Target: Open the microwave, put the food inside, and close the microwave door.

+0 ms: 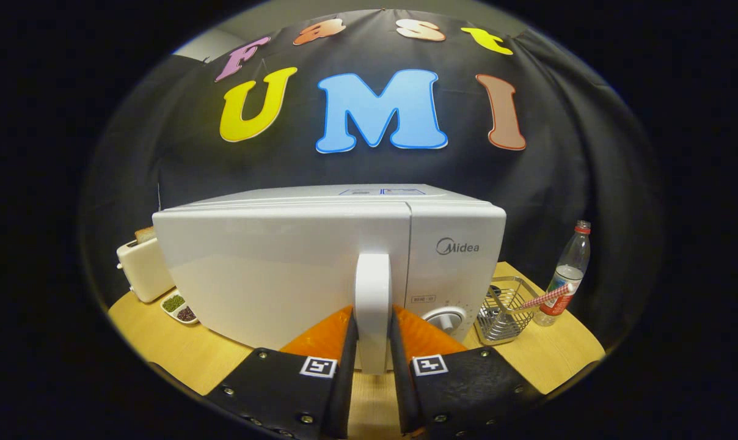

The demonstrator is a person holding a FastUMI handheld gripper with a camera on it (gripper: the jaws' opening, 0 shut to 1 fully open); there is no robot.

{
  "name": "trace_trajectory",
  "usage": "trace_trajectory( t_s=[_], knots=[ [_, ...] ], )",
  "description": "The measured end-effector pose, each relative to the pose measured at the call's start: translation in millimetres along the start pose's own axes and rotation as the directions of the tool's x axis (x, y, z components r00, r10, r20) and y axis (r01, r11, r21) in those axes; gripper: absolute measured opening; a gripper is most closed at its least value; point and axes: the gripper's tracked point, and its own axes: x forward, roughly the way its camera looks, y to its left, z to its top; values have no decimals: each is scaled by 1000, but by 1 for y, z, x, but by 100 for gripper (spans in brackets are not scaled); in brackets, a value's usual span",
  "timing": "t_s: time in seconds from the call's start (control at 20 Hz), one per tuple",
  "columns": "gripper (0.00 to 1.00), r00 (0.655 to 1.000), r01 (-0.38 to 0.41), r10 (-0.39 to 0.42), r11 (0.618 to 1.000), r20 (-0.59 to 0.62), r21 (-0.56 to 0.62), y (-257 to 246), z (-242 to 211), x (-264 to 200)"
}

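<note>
A white microwave (271, 269) stands on the wooden table (173, 348) straight ahead of me. Its door looks swung slightly out at the handle side, with a thin gap along the top edge. The upright white door handle (372, 287) runs down between my two fingers. My gripper (373, 333) is shut on that handle, one finger pressing each side of it. The control panel with a round knob (447, 319) sits just right of the handle. I cannot see the food for the microwave.
A cream toaster (142, 269) stands left of the microwave, with a small white dish (180, 307) of green and dark grains in front of it. To the right are a wire basket (504, 313) and a clear plastic bottle (567, 275) with a red cap.
</note>
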Motion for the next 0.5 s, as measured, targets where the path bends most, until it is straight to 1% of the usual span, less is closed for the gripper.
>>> trace_trajectory(
  t_s=[0.05,0.15,0.25,0.35,0.4,0.5],
  knots=[
    [26,1000,5,-5,1000,-2,-4,0,1,1],
    [24,1000,-5,5,1000,-20,-3,1,0,-1],
    [13,999,-8,7,1000,-34,-14,1,1,0],
    [13,999,-22,22,1000,-47,-4,1,0,-2],
    [9,999,-23,23,1000,-46,-1,2,1,-2],
    [8,998,-22,22,1000,-60,-5,1,1,-3]
  ],
)
